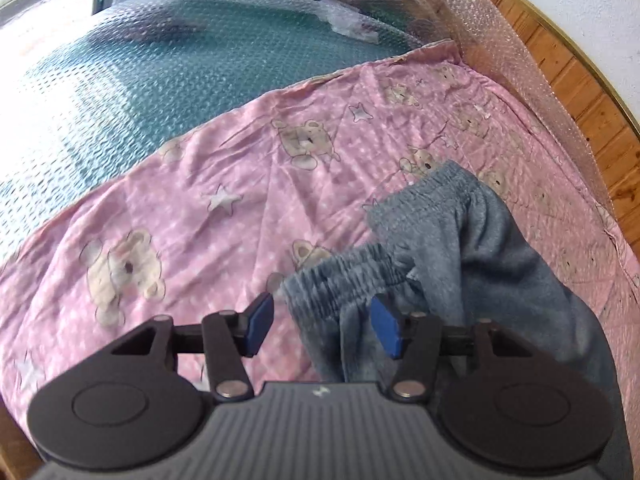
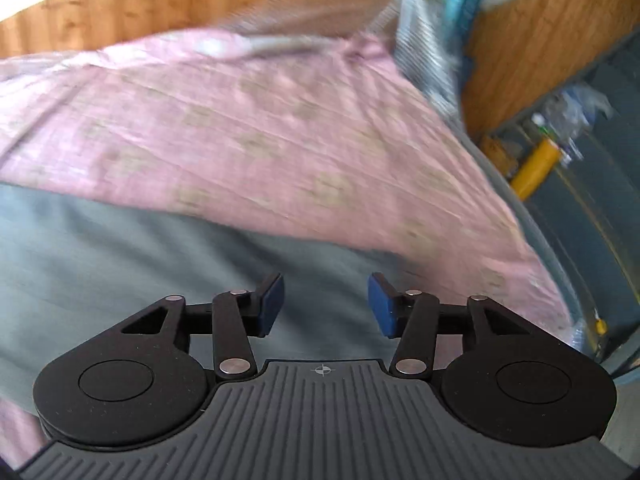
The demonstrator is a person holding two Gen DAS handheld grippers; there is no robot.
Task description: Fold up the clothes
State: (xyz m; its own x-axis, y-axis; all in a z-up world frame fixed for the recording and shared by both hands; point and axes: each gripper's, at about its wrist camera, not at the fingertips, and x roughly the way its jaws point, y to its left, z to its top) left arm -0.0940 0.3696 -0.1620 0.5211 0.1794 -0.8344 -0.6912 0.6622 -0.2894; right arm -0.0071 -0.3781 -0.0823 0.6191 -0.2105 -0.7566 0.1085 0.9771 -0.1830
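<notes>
While both sets of jaws are standing apart and holding nothing, the grey sweatpants (image 1: pixel 472 248) are lying crumpled on the pink bear-print sheet (image 1: pixel 200 208). Between the left gripper (image 1: pixel 323 326) jaws, the ribbed elastic waistband (image 1: pixel 344 276) is sitting bunched. Ahead of the right gripper (image 2: pixel 326 304) jaws, smooth grey cloth is spreading. By its look, the fleece is soft, light and limp; the firmer waistband is offering the best hold.
</notes>
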